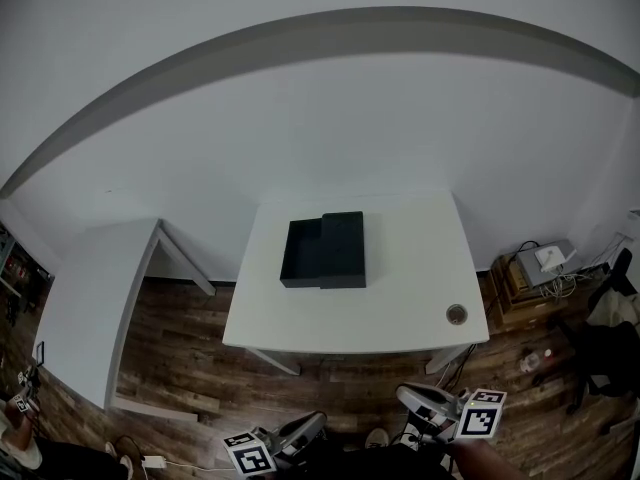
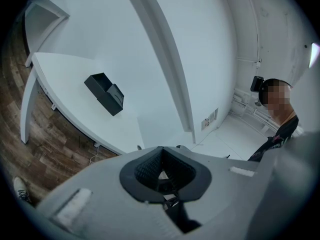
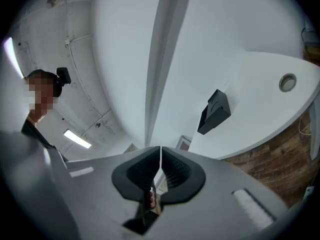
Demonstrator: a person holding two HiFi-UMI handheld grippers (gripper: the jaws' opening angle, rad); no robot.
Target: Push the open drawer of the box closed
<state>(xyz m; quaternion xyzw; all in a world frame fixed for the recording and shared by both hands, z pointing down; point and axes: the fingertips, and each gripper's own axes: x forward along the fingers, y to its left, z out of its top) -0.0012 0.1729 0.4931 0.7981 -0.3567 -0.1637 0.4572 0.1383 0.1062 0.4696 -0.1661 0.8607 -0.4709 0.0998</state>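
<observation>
A black box [image 1: 344, 248] lies on the white table [image 1: 410, 278], and its open drawer [image 1: 302, 254] sticks out to the left, empty inside. The left gripper view shows the box [image 2: 106, 94] far off, and so does the right gripper view, where the box [image 3: 215, 112] is small. Both grippers hang low at the near side, well short of the table. My left gripper [image 1: 312, 426] has its pads pressed together with nothing in them [image 2: 161, 153]. My right gripper [image 1: 408, 396] shows a hairline slit between its pads, also holding nothing [image 3: 160, 156].
A round cable hole [image 1: 456, 314] sits at the table's near right corner. A second white table [image 1: 95, 288] stands to the left. A low cabinet with devices and cables [image 1: 535, 268] and a dark chair [image 1: 610, 343] are on the right, on wood floor.
</observation>
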